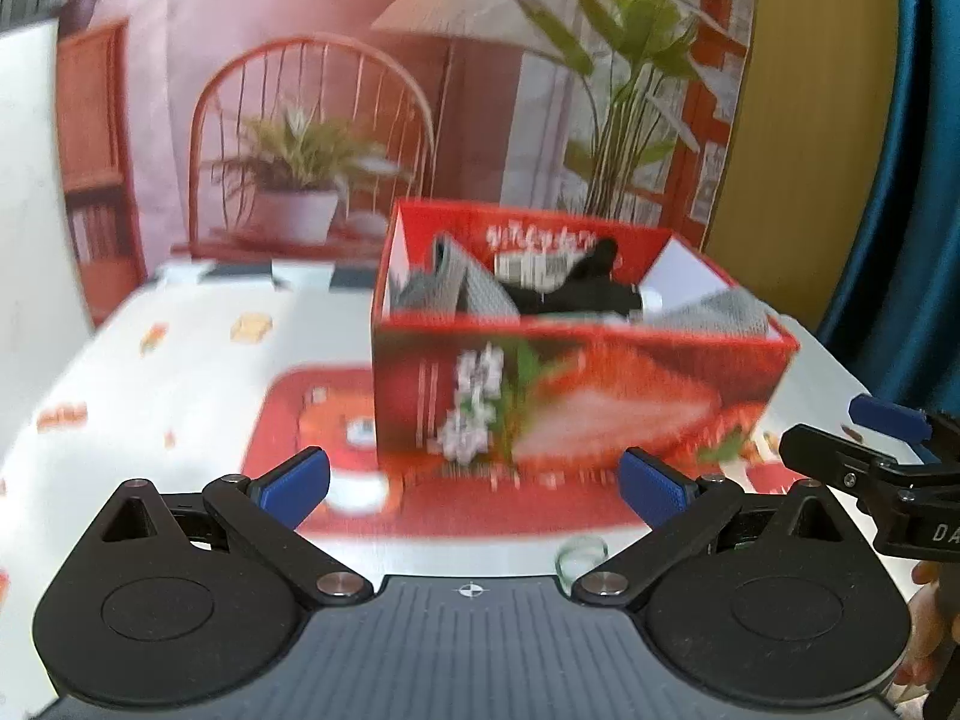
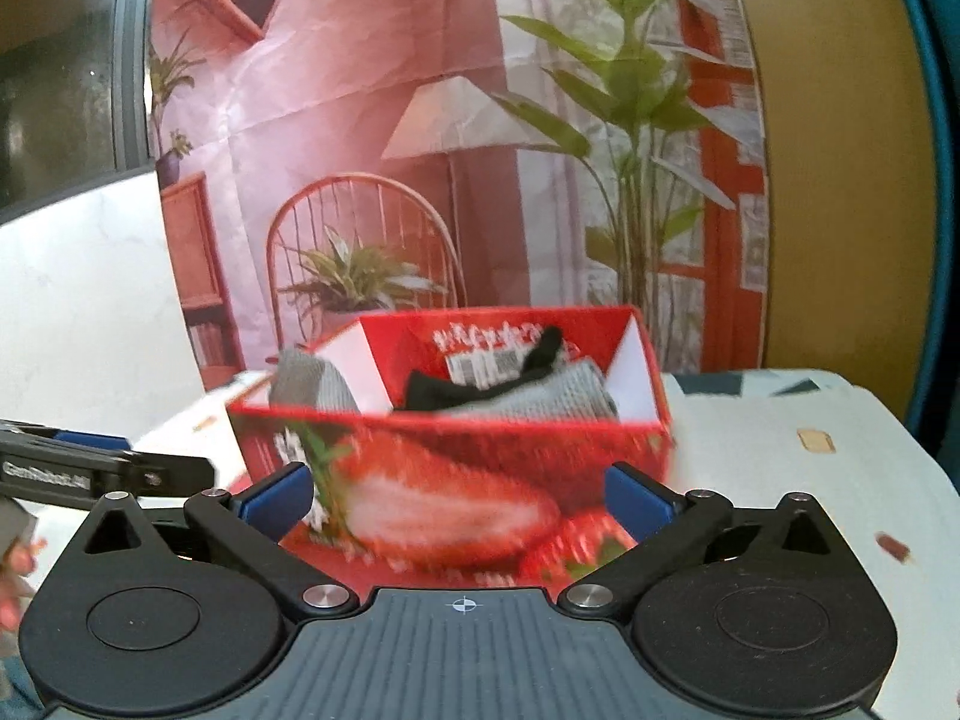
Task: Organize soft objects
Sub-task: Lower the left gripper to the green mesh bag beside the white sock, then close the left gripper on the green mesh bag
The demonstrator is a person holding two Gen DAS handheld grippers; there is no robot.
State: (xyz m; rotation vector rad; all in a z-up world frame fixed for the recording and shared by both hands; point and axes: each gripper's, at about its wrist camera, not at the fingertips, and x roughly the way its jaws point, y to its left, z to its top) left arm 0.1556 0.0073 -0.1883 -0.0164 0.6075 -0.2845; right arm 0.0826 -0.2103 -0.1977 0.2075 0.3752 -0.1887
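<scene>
A red strawberry-print box (image 1: pixel 576 384) (image 2: pixel 456 480) stands on the table. Inside lie grey knitted socks (image 1: pixel 456 288) (image 2: pixel 540 399) and a black sock (image 1: pixel 570 294) (image 2: pixel 456 390); one grey piece (image 2: pixel 306 384) hangs over the box's left rim in the right wrist view. My left gripper (image 1: pixel 474 480) is open in front of the box, with nothing between its blue pads. My right gripper (image 2: pixel 459 501) is open too and holds nothing. In the left wrist view the right gripper (image 1: pixel 870 450) shows at the right edge, beside the box.
The table carries a white cloth (image 1: pixel 180 372) with a red printed patch. A printed backdrop (image 1: pixel 360 90) of a room hangs behind the box. A small clear ring (image 1: pixel 579 558) lies near the table's front edge. A hand (image 1: pixel 924 630) shows at the lower right.
</scene>
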